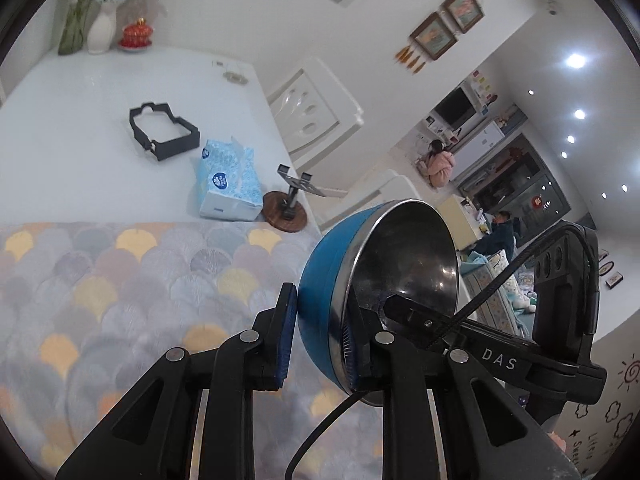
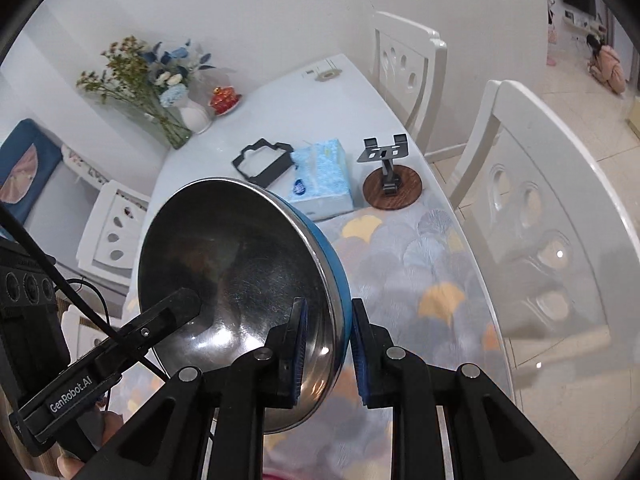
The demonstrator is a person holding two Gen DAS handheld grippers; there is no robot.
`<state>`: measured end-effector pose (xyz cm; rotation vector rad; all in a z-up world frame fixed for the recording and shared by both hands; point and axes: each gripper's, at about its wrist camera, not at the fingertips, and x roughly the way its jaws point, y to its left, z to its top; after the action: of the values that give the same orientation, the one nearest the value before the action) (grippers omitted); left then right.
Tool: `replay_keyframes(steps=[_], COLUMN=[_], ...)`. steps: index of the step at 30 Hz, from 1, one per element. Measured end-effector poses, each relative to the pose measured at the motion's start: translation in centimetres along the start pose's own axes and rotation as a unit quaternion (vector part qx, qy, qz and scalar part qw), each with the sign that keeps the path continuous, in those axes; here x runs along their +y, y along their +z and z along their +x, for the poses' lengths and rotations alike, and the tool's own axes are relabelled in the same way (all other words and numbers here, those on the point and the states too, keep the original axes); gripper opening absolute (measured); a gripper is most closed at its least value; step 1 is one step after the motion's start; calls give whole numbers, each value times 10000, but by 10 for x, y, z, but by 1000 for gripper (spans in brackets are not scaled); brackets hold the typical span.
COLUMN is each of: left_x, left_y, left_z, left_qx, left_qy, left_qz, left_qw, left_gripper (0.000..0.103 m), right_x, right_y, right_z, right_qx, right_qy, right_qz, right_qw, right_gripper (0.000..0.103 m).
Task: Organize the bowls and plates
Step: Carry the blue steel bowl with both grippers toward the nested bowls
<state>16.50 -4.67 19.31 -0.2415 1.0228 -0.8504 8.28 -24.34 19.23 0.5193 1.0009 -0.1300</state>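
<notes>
The left gripper [image 1: 320, 336] is clamping the rim of a bowl [image 1: 320, 272], one blue pad on the outer wall and the other inside. The right gripper [image 2: 328, 354] is pinching the same bowl's rim from the opposite side, one pad inside and one on the blue outside. Both grippers are reaching forward above the counter [image 1: 100, 152], facing each other, each showing in the other's view.

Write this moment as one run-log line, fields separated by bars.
left gripper: shut on blue bowl rim | right gripper: shut on the same rim | bowl: tilted, above patterned mat | tissue box: beyond
</notes>
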Motion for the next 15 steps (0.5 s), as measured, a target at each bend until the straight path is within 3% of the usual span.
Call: replay_keyframes(steps=[15], left_x=[-15], left_y=[-107], left_z=[-108], left_qx=[-183], left_qy=[138], left_qz=[-22], left_qw=[9997], left_gripper=[18], right_x=[44], right_y=[-117], right_z=[-69], right_qx=[47], right_qy=[309], right_qz=[117], right_qw=[9994], right_gripper=[22])
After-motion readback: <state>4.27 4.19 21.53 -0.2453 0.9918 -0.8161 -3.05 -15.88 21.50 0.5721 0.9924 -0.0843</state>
